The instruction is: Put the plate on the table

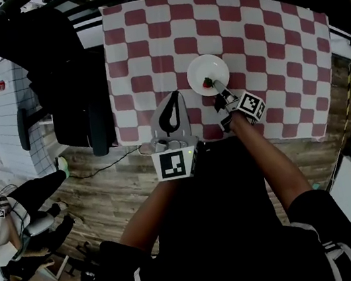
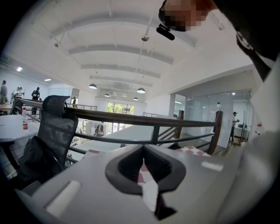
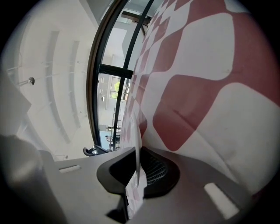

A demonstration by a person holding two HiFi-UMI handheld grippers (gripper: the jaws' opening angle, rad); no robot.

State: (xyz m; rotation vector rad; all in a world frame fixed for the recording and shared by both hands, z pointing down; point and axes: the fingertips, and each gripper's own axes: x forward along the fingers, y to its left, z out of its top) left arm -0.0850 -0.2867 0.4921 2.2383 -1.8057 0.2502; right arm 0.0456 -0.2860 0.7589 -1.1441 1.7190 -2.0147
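A small white plate (image 1: 207,69) with a small red thing (image 1: 206,83) on it is over the red-and-white checked tablecloth (image 1: 264,33), near the table's front edge. My right gripper (image 1: 216,87) is shut on the plate's near rim. In the right gripper view the plate (image 3: 137,146) shows edge-on as a thin white line between the jaws of that gripper (image 3: 138,173), with the cloth (image 3: 205,87) close beside it. I cannot tell whether the plate touches the cloth. My left gripper (image 1: 172,100) hangs shut and empty at the table's front edge, left of the plate; the left gripper view shows my left gripper (image 2: 146,177) closed.
A black office chair (image 1: 63,75) stands left of the table, and in the left gripper view that chair (image 2: 46,140) is before a dark railing (image 2: 144,120). Wooden floor (image 1: 103,189) lies in front of the table. A person (image 1: 14,218) is at the lower left.
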